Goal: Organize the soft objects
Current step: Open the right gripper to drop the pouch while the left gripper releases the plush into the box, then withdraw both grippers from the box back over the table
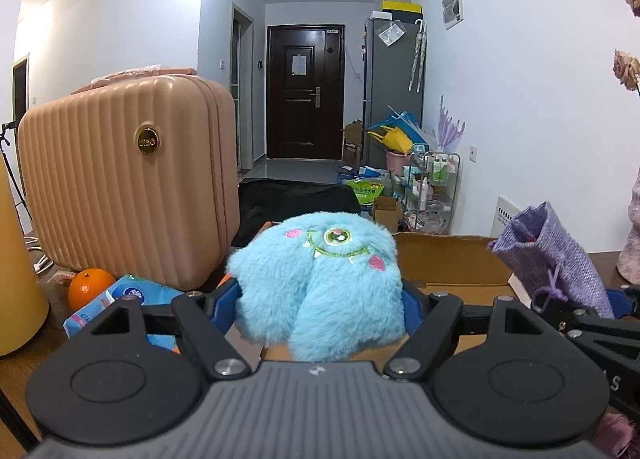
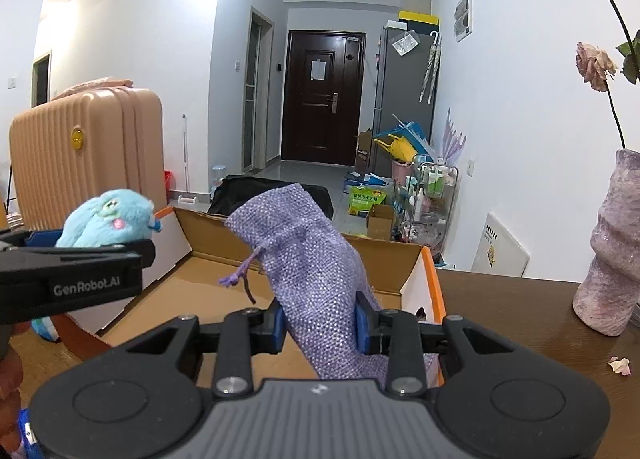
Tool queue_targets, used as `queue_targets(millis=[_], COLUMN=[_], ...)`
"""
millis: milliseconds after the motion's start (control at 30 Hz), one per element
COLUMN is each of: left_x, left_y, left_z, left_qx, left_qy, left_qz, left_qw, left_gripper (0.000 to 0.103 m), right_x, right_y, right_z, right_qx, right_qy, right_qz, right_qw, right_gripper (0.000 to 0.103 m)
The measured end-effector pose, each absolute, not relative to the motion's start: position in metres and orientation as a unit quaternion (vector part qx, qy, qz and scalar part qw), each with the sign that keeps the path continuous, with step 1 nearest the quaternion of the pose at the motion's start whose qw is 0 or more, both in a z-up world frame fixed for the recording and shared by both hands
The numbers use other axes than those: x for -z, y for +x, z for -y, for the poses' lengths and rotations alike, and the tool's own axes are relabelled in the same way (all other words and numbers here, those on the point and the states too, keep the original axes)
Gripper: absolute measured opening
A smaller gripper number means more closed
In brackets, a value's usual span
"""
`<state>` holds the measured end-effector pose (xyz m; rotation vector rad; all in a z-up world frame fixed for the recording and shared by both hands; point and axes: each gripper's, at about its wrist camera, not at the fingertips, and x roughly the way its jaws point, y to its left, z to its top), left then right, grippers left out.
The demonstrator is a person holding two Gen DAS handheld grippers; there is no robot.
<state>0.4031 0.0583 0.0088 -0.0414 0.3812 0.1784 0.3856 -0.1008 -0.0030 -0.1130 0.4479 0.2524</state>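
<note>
Currently: left claw [image 1: 320,299] clamped on blue plush toy [image 1: 320,283] | right claw [image 2: 320,325] clamped on purple pouch [image 2: 312,259] | both over open cardboard box [image 2: 304,283] | risk: claws crowd, pouch cord snags, toy drops onto table [image 2: 512,323].
</note>
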Motion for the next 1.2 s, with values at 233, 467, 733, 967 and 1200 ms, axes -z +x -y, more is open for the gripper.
queue_targets(millis=[233, 467, 733, 967, 1200], left_x=[-0.006, -0.003, -0.004, -0.003, 0.005], left_y=[0.403, 0.403, 0.398, 0.385, 0.366], left_z=[-0.059, -0.060, -0.063, -0.060, -0.065], left_qx=[-0.099, -0.101, -0.105, -0.101, -0.111], left_qy=[-0.016, -0.020, -0.029, -0.021, -0.020], left_qz=[-0.186, -0.195, -0.196, -0.192, -0.183], left_qw=[0.978, 0.975, 0.975, 0.976, 0.976], left_gripper=[0.103, 0.103, 0.103, 0.103, 0.103], right_x=[0.003, 0.004, -0.003, -0.011, -0.009], right_y=[0.379, 0.378, 0.367, 0.353, 0.336], right_z=[0.099, 0.096, 0.104, 0.116, 0.128], right_qx=[-0.113, -0.101, -0.100, -0.099, -0.093], right_qy=[-0.070, -0.074, -0.064, -0.058, -0.054], right_qz=[-0.214, -0.231, -0.222, -0.214, -0.190], right_qw=[0.968, 0.965, 0.968, 0.970, 0.976], right_gripper=[0.081, 0.102, 0.103, 0.103, 0.103])
